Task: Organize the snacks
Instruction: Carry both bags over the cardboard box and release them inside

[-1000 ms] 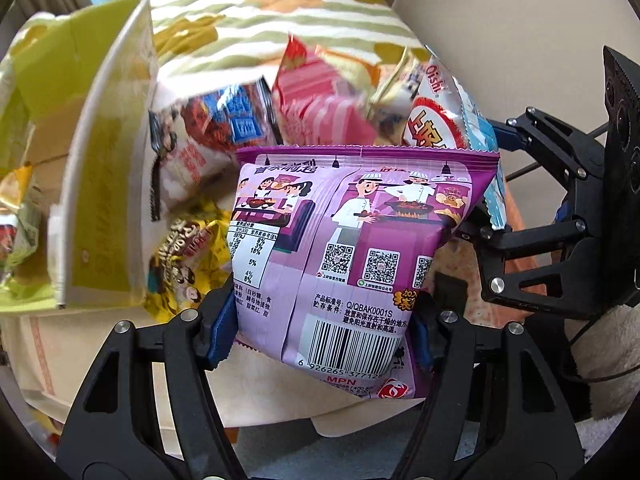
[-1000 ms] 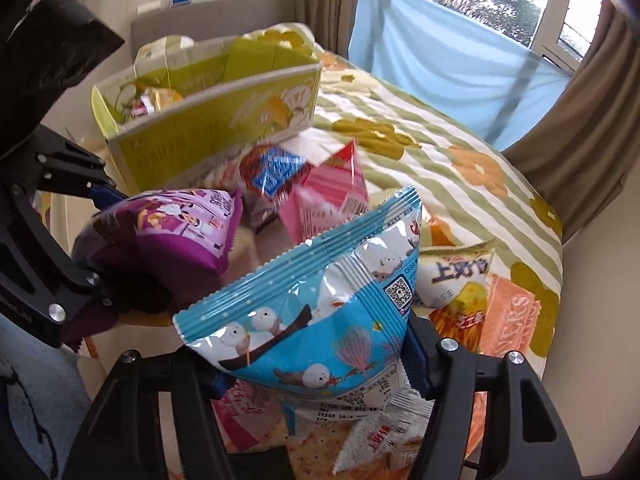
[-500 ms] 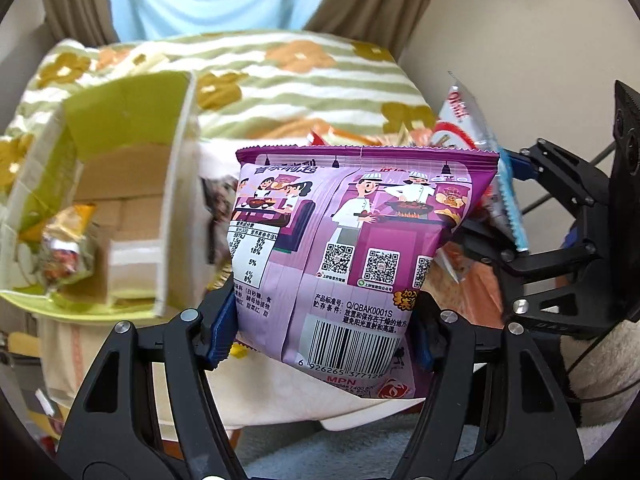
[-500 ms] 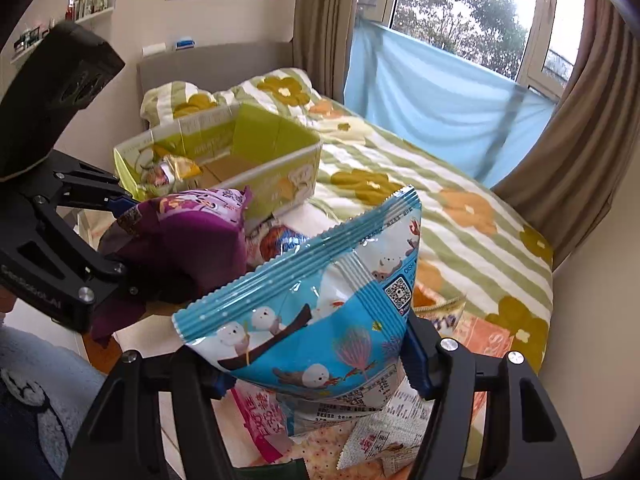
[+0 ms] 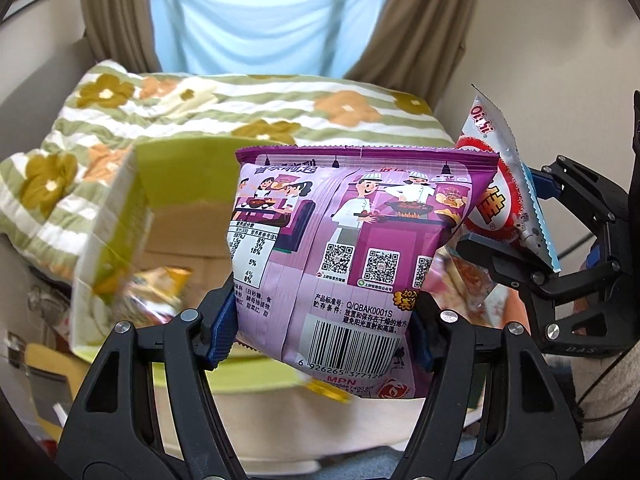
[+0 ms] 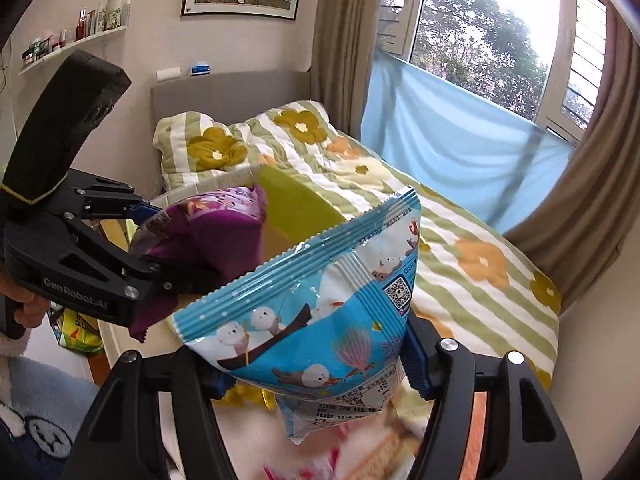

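**A:** Two bags, two grippers. Left gripper [image 5: 322,330] has its jaws pinching the purple snack bag [image 5: 352,248] by the lower edges, barcode side facing the cam. Right gripper [image 6: 316,364] jaws are clamped on the blue snack bag [image 6: 320,304], held tilted. What changed tho?

**B:** Both got lifted, imo. A sec ago the bags hung low over the loose pile of packets on the bed; now the pile has mostly dropped out of frame and you see the window and curtains. Grips look the same, nothing slipped. The green cardboard box [image 5: 120,216] now sits just beyond and left of the purple bag, so I'd guess they're being carried over to go in there.

**A:** Diff between views?

**B:** Left cam looks into the box: a yellow packet [image 5: 160,288] is already inside, blurry. It also catches the blue bag's red Oishi front. Right cam only gets a sliver of box behind the purple bag, but shows the striped quilt [image 6: 460,240], headboard and wall shelf [image 6: 76,44].
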The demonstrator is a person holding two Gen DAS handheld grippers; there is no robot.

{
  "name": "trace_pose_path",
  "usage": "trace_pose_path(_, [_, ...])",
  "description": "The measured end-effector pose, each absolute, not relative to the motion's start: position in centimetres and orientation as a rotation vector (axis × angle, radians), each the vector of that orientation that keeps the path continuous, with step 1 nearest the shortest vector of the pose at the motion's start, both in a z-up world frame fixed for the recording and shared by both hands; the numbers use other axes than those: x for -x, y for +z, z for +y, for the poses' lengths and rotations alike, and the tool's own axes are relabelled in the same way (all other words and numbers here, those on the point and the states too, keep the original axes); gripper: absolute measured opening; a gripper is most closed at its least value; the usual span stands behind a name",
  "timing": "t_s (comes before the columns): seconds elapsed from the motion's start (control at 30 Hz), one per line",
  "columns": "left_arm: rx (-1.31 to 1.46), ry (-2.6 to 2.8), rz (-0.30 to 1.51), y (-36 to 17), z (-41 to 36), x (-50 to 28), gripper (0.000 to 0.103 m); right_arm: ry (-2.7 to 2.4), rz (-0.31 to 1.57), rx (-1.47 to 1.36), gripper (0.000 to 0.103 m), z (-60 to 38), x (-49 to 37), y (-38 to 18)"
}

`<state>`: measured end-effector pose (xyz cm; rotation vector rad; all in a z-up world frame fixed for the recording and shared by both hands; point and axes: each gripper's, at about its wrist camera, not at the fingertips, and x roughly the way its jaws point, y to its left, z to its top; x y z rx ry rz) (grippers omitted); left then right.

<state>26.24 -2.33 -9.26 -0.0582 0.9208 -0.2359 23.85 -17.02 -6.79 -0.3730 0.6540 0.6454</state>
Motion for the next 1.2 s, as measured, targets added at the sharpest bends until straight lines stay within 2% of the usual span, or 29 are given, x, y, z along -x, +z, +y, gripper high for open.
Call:
trace_pose_path(0.27, [0.037, -0.183, 0.940, -9.6, 6.3, -32.5, 0.065, 0.654, 0.688, 0.342, 0.061, -8.9, -29.2, -6.8])
trace_pose_path(0.5, [-0.013, -0.182, 1.005, -12.7, 11.9, -38.1, 0.065, 0.603, 0.777, 0.292, 0.061, -3.3, -33.9, -8.7])
trace_pose_path(0.9, [-0.080, -0.275, 1.101, -18.6, 12.7, -43.2, 0.066, 0.461, 0.970, 0.128, 0.061, -0.9, -39.3, -13.3])
trace_pose_path(1.0, [-0.096, -0.271, 1.109, -19.2, 12.3, -43.6, 0.072, 0.449, 0.992, 0.108, 0.061, -1.0, -40.0, -14.0])
trace_pose_path(1.07, [-0.104, -0.260, 1.114, -19.5, 11.9, -43.8, 0.090, 0.449, 1.005, 0.089, 0.061, -1.2, -40.4, -14.3])
trace_pose_path(1.2, [-0.118, -0.252, 1.112, -19.5, 11.4, -43.6, 0.096, 0.453, 1.021, 0.074, 0.061, -1.7, -40.7, -14.6])
